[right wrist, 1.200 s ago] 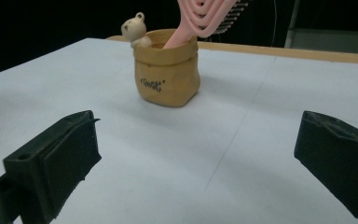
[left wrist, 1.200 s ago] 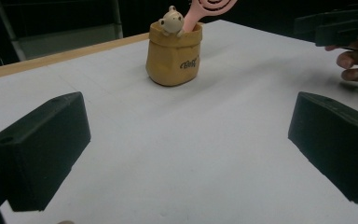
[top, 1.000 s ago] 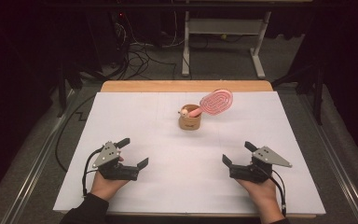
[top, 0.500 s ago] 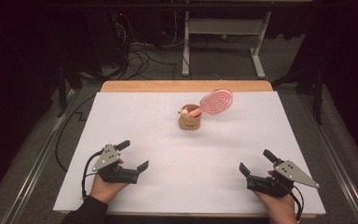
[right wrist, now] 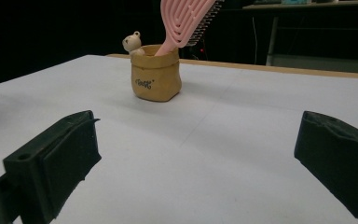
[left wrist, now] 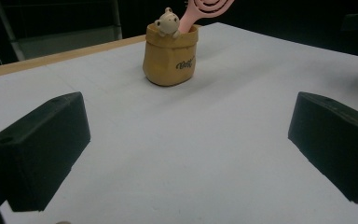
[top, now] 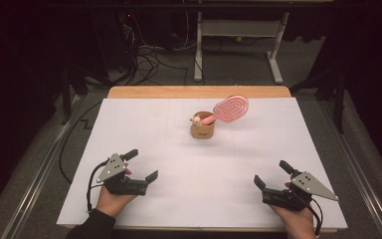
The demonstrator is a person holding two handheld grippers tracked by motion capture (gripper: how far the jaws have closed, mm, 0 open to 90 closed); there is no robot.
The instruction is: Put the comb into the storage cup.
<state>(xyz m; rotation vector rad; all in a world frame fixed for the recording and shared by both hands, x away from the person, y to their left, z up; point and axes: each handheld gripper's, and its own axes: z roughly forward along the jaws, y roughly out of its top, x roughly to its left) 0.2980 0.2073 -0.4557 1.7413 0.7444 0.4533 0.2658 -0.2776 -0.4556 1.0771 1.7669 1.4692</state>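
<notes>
- Your left gripper sits at the near left of the white table, low over the sheet, with your hand behind it at the near edge.
- Its jaws stand wide apart and hold nothing. In the left gripper view there is only bare white surface between the two black blocks.
- Your right gripper sits at the near right, close to the near edge, its grey three-cornered plate pointing out to the right.
- Its jaws are also spread wide and empty; the right gripper view shows open table between them.
- The two grippers are well apart from each other, one toward each near corner.
- The tan pouch stands upright at the far middle of the table, well apart from both grippers. Neither gripper touches it.
- A pink brush stands in the pouch handle down, tilted, with its oval head leaning out to the right and far side, above the rim.
- A small bear figure peeks over the pouch rim on the left side, just beside the brush handle.
- From the left gripper view the pouch lies ahead and slightly left of centre, dark lettering on its front. The lettering is too small to read.
- From the right gripper view the pouch lies ahead and left of centre, with the brush rising above it, its bristles facing right.
- Beyond the far edge a strip of wooden tabletop shows, then dark floor with cables and a white frame.
</notes>
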